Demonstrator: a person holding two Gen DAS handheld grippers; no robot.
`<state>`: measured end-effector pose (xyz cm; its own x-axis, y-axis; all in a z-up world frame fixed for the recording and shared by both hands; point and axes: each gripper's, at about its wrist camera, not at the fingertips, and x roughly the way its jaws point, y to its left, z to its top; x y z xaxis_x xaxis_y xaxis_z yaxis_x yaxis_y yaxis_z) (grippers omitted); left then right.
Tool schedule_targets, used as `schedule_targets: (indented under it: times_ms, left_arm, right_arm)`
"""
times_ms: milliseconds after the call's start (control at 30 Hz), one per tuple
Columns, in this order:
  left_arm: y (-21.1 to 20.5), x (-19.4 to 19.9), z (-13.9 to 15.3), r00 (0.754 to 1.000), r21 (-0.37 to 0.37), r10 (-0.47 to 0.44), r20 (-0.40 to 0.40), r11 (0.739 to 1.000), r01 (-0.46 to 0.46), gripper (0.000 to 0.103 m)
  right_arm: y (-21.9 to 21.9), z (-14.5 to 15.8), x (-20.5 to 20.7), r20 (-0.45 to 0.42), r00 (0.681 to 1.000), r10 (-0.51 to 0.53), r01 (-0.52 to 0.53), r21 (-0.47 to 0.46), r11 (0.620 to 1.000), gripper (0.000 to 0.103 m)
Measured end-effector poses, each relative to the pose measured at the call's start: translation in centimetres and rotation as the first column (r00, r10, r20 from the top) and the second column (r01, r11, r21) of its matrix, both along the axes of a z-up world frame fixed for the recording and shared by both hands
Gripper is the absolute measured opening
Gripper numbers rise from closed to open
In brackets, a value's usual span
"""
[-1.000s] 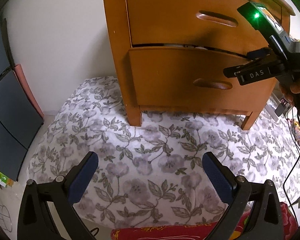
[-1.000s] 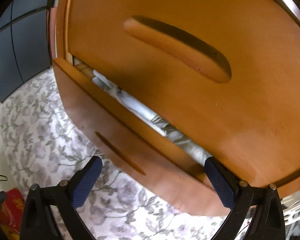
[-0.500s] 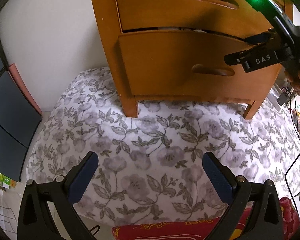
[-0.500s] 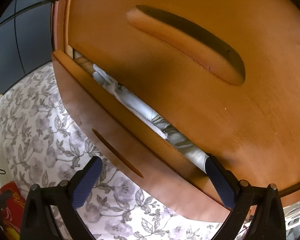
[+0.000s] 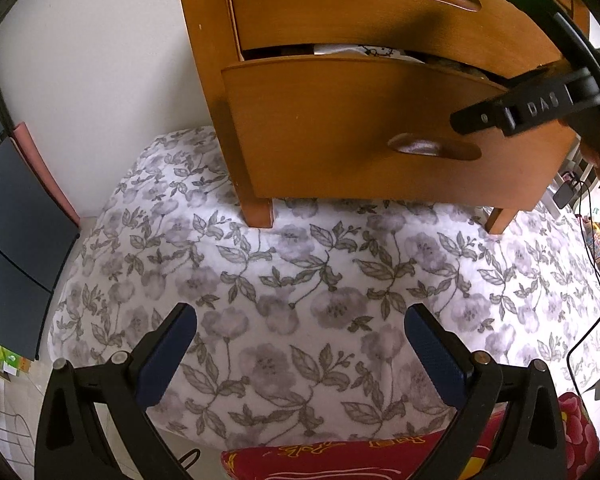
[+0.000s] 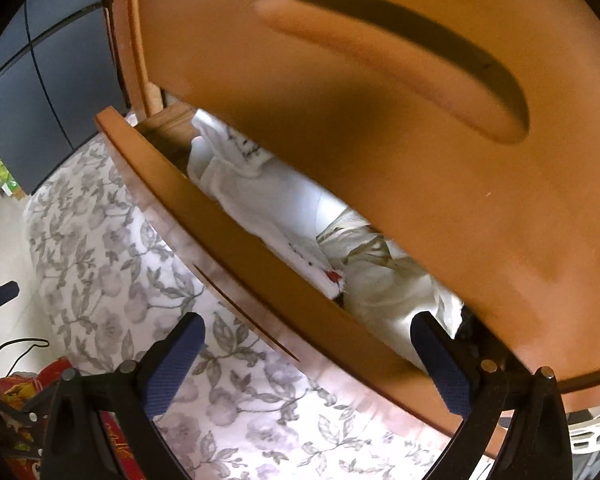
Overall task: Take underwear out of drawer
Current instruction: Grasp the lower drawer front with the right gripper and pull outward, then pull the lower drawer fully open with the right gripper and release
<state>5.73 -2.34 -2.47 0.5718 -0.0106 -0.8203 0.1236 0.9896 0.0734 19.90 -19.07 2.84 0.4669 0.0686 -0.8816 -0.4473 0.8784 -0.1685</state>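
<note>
The lower drawer (image 6: 228, 236) of a wooden nightstand (image 5: 212, 80) stands partly pulled out. Inside lie white underwear (image 6: 268, 200) and a cream piece (image 6: 380, 276); a strip of white fabric (image 5: 352, 50) shows above the drawer front (image 5: 340, 128) in the left wrist view. My right gripper (image 6: 306, 322) is open and straddles the drawer front near its right end, one finger (image 6: 440, 356) inside the drawer, the other outside. The same gripper (image 5: 500, 92) shows in the left wrist view, held by a hand. My left gripper (image 5: 300, 312) hangs open over the floral blanket, holding nothing.
The upper drawer (image 6: 380, 140) is closed and overhangs the open one. A grey floral blanket (image 5: 300, 272) covers the surface under the nightstand. A red cloth (image 5: 340, 460) lies at the near edge, dark cabinet panels (image 5: 8, 208) stand left, and cables (image 5: 592, 280) trail at the right.
The lower drawer has slid outward and its gap has widened, exposing the clothes inside. The right gripper moved back with the drawer front. The left gripper stayed open.
</note>
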Motion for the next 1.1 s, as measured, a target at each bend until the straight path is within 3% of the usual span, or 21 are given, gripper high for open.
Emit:
schedule_targets:
  times_ms: [167, 1100]
  left_arm:
    - [0.1, -0.1, 0.0, 1.0, 0.004, 0.005, 0.006, 1.0, -0.005, 0.103]
    - [0.5, -4.7, 1.9, 0.995, 0.009, 0.023, 0.097, 1.0, -0.024, 0.103]
  right_arm:
    - [1.1, -0.8, -1.4, 0.031, 1.0, -0.001, 0.003, -0.077, 0.997, 0.103]
    - [2.6, -0.2, -11.0, 0.025, 0.999, 0.032, -0.03, -0.096, 0.995, 0.103]
